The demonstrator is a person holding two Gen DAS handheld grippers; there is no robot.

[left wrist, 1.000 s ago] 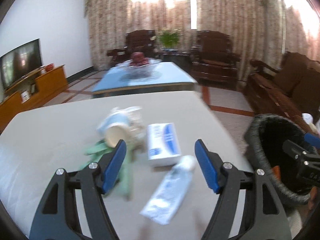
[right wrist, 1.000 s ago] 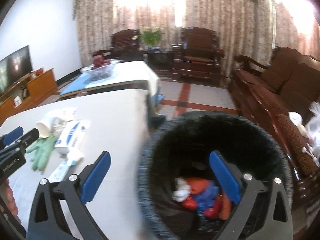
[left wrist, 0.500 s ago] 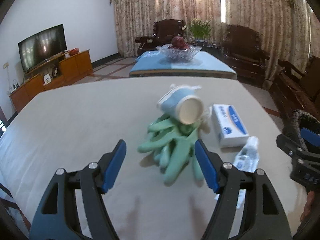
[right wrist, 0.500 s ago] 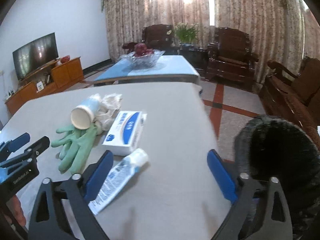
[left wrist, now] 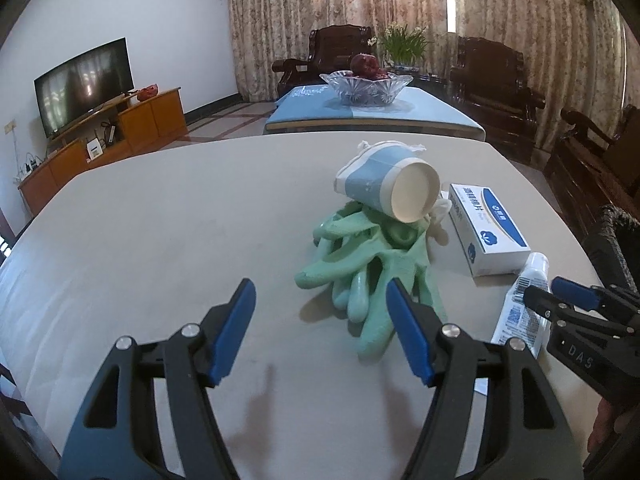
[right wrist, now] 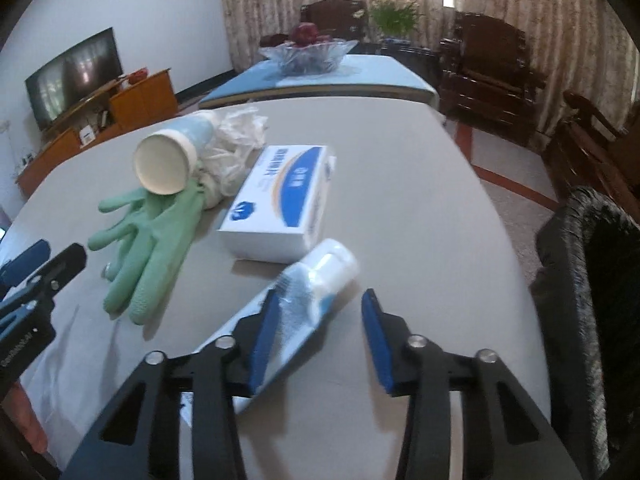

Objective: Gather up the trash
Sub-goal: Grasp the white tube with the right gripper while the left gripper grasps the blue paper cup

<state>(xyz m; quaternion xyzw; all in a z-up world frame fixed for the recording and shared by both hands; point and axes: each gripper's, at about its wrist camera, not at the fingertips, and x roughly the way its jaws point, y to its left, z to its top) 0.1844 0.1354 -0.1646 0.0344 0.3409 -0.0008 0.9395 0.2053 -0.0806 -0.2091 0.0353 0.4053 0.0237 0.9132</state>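
Note:
Trash lies on the grey table (left wrist: 160, 240): green gloves (left wrist: 368, 264), a tipped blue-and-white paper cup (left wrist: 396, 188) on crumpled white tissue (right wrist: 232, 140), a white-and-blue box (left wrist: 486, 232) and a squeezed white tube (right wrist: 304, 304). My left gripper (left wrist: 320, 316) is open and empty, just short of the gloves, which lie ahead of its right finger. My right gripper (right wrist: 316, 332) is open above the tube, whose lower half lies under its left finger. It also shows at the right of the left wrist view (left wrist: 576, 300). The gloves (right wrist: 148, 240), cup (right wrist: 168, 160) and box (right wrist: 284, 200) lie ahead-left.
A black trash bin (right wrist: 592, 280) stands off the table's right edge. Beyond the table are a blue-topped coffee table with a glass fruit bowl (left wrist: 366, 88), dark wooden armchairs (left wrist: 492, 80), and a TV (left wrist: 84, 84) on a cabinet at the left.
Both grippers swung left, away from the bin and over the table. The left now faces the gloves; the right came down over the tube and its jaws narrowed.

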